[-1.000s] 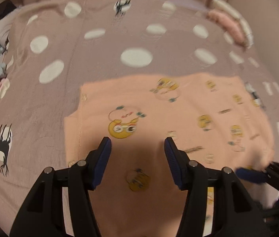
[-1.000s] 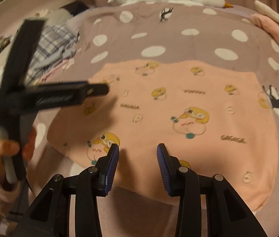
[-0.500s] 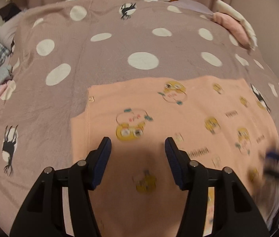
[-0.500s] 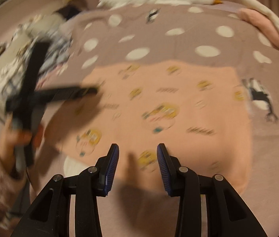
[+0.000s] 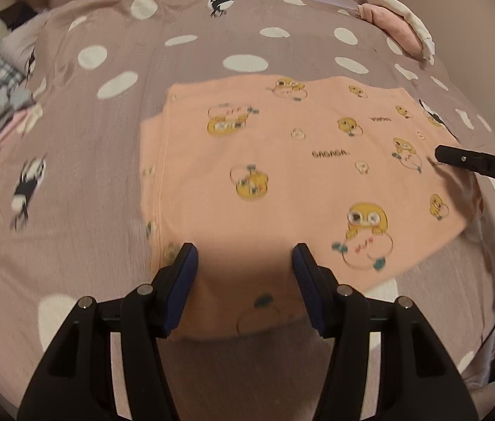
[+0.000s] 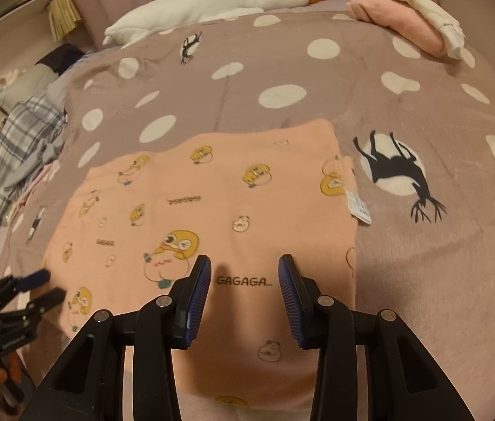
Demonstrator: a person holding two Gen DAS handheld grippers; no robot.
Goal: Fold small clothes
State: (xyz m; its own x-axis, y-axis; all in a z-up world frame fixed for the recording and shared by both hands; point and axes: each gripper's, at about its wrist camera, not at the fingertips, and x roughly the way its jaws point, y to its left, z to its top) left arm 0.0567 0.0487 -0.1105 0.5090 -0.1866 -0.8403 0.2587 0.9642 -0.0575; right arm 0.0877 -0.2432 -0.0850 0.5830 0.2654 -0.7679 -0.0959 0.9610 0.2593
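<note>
A peach garment with yellow cartoon prints (image 5: 282, 161) (image 6: 219, 203) lies flat on the dotted mauve bedspread (image 5: 107, 140) (image 6: 422, 105). My left gripper (image 5: 243, 263) hovers over the garment's near left part, jaws apart with nothing between them. Over the near right part hangs my right gripper (image 6: 243, 273), also open and empty, above the printed word GAGAGA. A white care label (image 6: 359, 208) sticks out at the garment's right edge. Each gripper shows at the edge of the other view: the right one (image 5: 486, 165), the left one (image 6: 33, 291).
A white goose plush (image 6: 212, 7) lies at the far end of the bed. Folded pink and cream clothes (image 6: 408, 14) are stacked at the far right. A plaid pile of clothes (image 6: 12, 147) sits at the left edge. A wall (image 5: 493, 17) runs along the right.
Both grippers have slid sideways over the garment, the left toward its left part and the right toward its right edge. The right one has rolled. Neither has taken hold of the cloth.
</note>
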